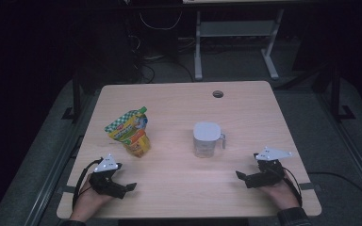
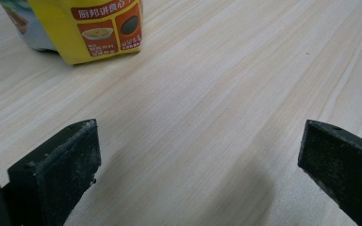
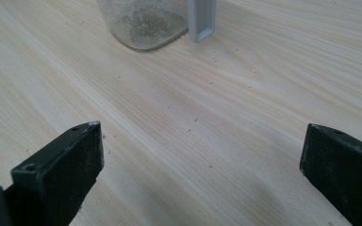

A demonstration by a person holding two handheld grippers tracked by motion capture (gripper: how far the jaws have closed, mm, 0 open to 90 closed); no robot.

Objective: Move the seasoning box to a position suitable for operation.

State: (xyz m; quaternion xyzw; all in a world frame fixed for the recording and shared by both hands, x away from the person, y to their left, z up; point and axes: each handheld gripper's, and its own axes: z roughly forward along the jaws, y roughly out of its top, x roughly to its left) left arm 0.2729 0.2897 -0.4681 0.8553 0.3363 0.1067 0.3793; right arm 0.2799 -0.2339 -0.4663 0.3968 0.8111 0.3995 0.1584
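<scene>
Table: a light wooden table (image 1: 179,188) with a round cable hole (image 1: 218,94) near its far edge; the floor around it is dark.
Left gripper: the left gripper (image 1: 128,187) rests on the near left part of the table, held by the person's left hand (image 1: 88,200). Its jaws point toward the middle of the table.
Left gripper jaws: they stand wide apart, and between them I see bare wood and nothing else. In the left gripper view the two black pads (image 2: 66,165) have some pale dust on them.
Right gripper: the right gripper (image 1: 241,177) rests on the near right part of the table, held by the right hand (image 1: 279,190). Its jaws point to the left in the high view.
Right gripper jaws: wide apart too, with nothing between them, and they grip no object.
Pouch: a yellow and green spouted pouch (image 1: 131,130) stands on the left half of the table and leans a little. It is near the left gripper, beyond it, and not touching it. In the left gripper view its yellow bottom (image 2: 94,30) carries red labels with Chinese print.
Jug: a clear plastic jug (image 1: 206,139) with a white lid and a grey handle (image 1: 223,140) stands upright right of the middle, well apart from the pouch. It is near the right gripper, not touching it.
Jug bottom: in the right gripper view the clear base (image 3: 143,23) looks dusty inside.
Crumbs: small crumbs (image 3: 195,120) lie on the wood before the right gripper.
</scene>
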